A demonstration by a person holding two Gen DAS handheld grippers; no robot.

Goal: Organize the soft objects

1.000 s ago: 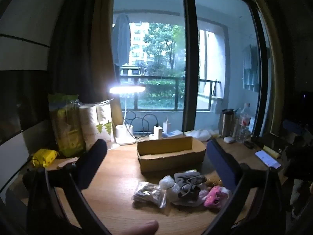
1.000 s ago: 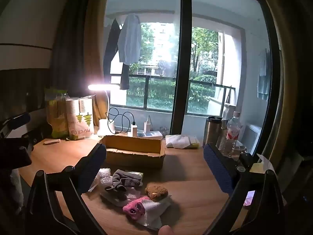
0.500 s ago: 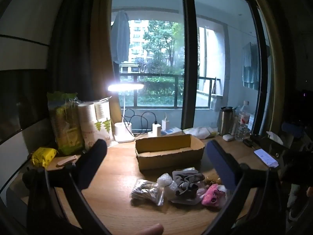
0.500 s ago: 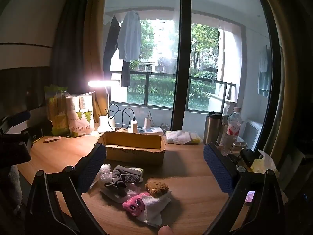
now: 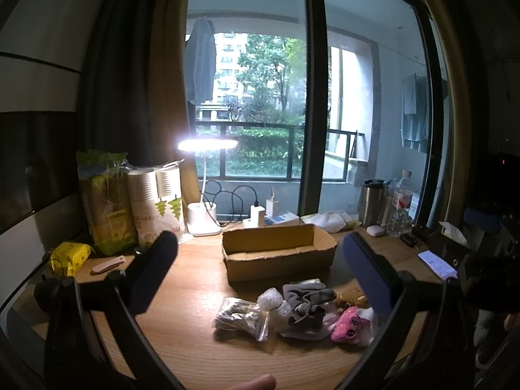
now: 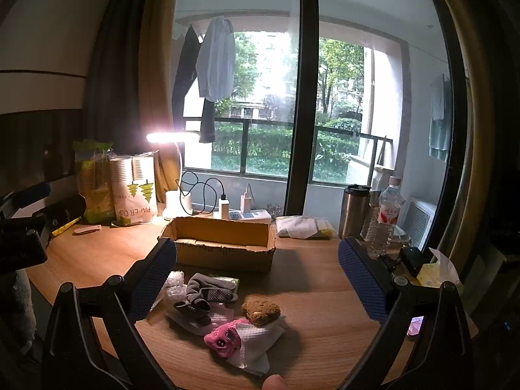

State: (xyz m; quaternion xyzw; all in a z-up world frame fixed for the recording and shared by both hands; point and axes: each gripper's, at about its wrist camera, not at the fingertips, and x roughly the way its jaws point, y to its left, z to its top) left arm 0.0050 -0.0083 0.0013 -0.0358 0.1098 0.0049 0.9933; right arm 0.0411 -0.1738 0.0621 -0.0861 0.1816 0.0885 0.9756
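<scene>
— Where do we stand with the soft things?

— They lie in a loose heap on the wooden desk [image 6: 325,295], just in front of the open cardboard box [image 6: 224,243]: a grey sock [image 6: 208,291] on white padding, a brown sponge [image 6: 260,309] touching a pink plush toy [image 6: 224,337] wrapped partly in a white tissue [image 6: 256,344]. From our left side we also see a clear bag of cotton swabs [image 5: 239,317] at the heap's edge.

— And our tongs?

— Both spread wide and empty. The left gripper [image 5: 260,269] and the right gripper [image 6: 256,276] hover above the desk, apart from the heap.

— What crowds the box?

— Behind it stand a lit desk lamp [image 6: 174,169], chargers on a power strip [image 6: 247,215], a paper-cup pack [image 6: 135,191], a steel tumbler [image 6: 354,211] and a water bottle [image 6: 386,214]. A folded cloth, perhaps a towel, lies there; we can't tell.
</scene>
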